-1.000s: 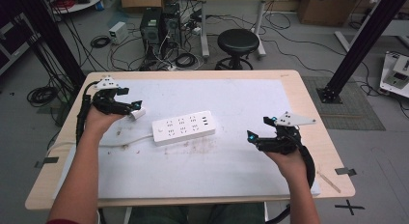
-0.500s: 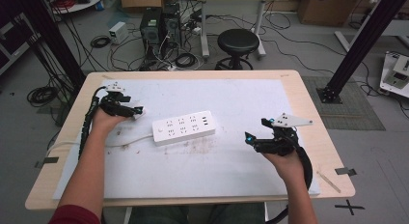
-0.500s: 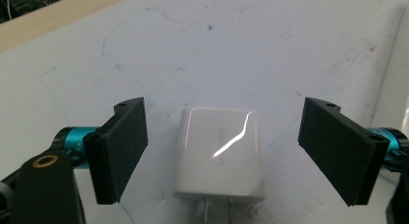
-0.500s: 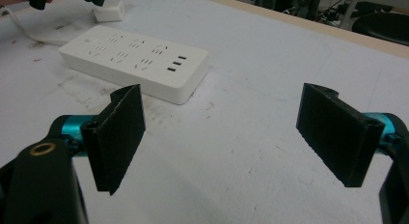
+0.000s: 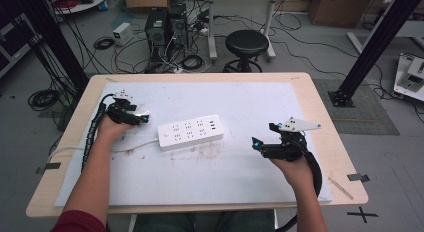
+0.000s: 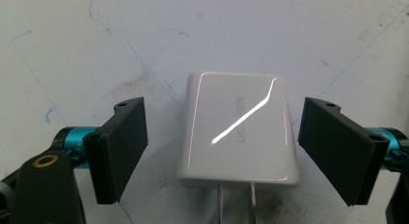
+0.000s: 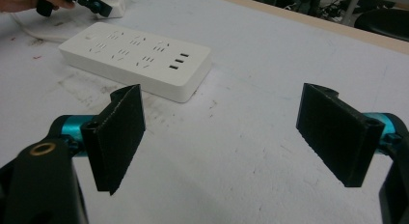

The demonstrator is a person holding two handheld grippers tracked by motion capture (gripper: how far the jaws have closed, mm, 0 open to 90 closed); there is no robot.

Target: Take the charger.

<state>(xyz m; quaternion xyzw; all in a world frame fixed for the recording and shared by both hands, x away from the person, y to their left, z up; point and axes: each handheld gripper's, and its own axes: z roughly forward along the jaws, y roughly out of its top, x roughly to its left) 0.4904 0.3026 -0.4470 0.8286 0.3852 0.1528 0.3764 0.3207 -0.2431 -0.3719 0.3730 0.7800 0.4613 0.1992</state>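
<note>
Left of the power strip (image 5: pixel 190 132), the left gripper (image 6: pixel 222 147) has crept lower, fingers apart astride the charger (image 6: pixel 238 130) on the table, ready to close; the right gripper (image 7: pixel 231 137) hangs open.

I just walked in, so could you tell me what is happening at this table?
A person holds a gripper in each hand. The left gripper sits with open jaws either side of a white charger lying on the table, not gripping it. The right gripper hovers open near the power strip.
</note>
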